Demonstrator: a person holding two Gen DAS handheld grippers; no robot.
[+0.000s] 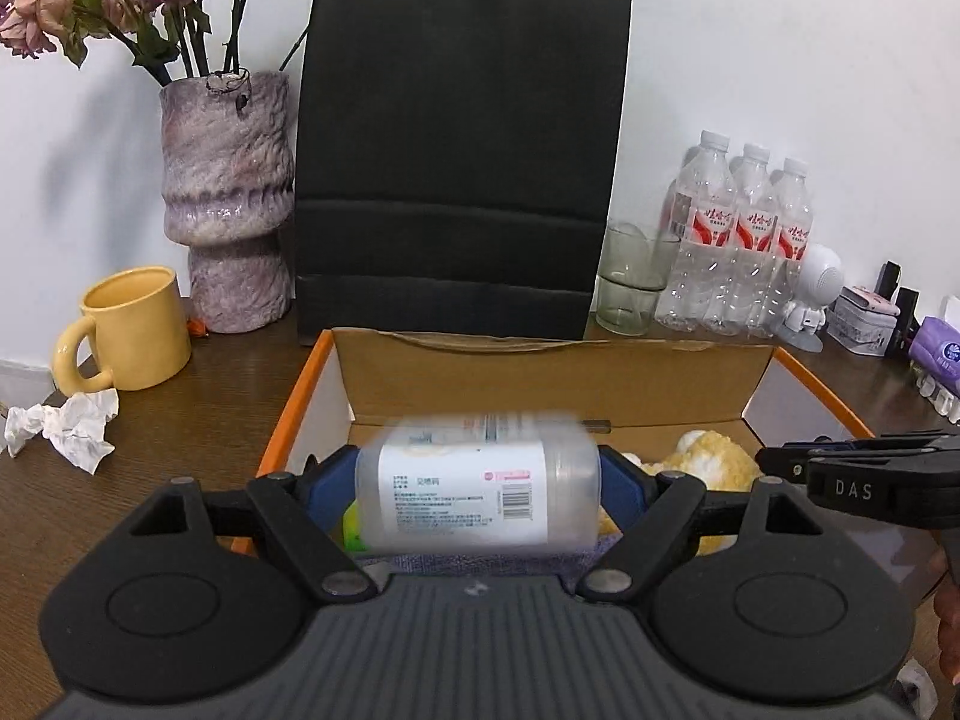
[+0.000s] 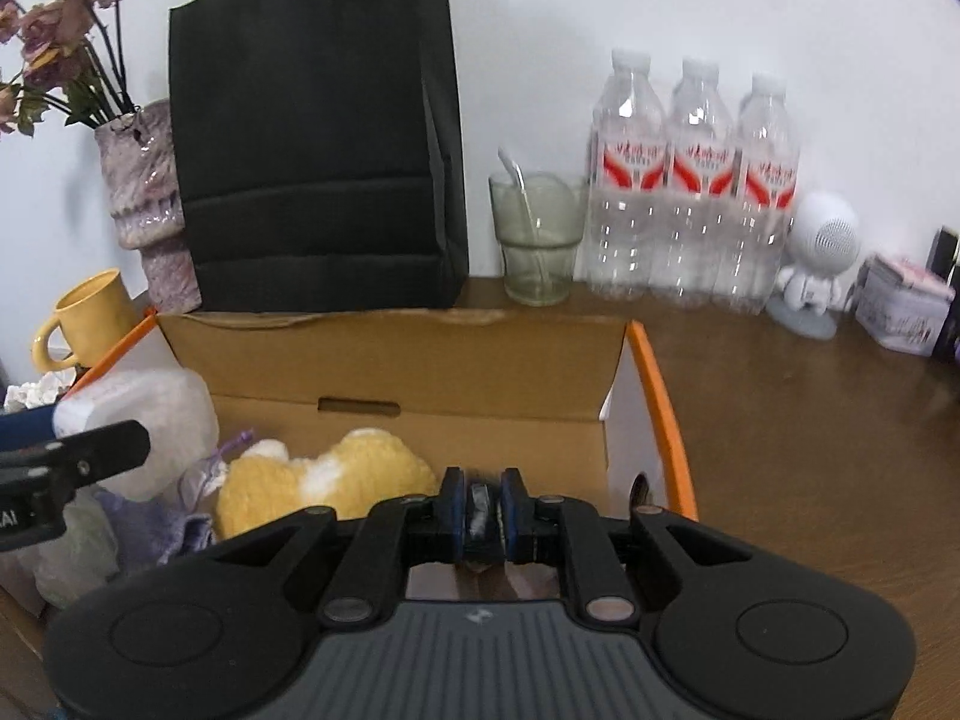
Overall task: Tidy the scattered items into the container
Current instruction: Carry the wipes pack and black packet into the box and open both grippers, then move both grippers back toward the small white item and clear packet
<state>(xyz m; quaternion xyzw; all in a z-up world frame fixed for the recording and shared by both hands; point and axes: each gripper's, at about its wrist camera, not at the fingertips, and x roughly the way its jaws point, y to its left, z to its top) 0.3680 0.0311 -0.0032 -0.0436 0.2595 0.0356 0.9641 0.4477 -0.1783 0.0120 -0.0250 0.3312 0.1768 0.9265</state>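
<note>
My left gripper point(image 1: 478, 480) is shut on a translucent white labelled bottle point(image 1: 477, 489), held sideways over the open cardboard box point(image 1: 552, 372) with orange edges. The bottle also shows at the left in the right wrist view point(image 2: 144, 414). My right gripper point(image 2: 480, 513) is shut on a small dark and white item point(image 2: 480, 516) over the box point(image 2: 390, 360); I cannot tell what the item is. In the box lie a yellow plush toy point(image 2: 336, 480), a purple cloth point(image 2: 150, 525) and something green point(image 1: 351, 531).
Behind the box stand a black paper bag point(image 1: 462, 162), a marbled vase with dried roses point(image 1: 225, 198), a yellow mug point(image 1: 132, 330), a glass point(image 2: 537, 237), three water bottles point(image 2: 696, 180) and a white robot figure point(image 2: 819, 264). Crumpled tissue point(image 1: 66, 426) lies on the wooden table.
</note>
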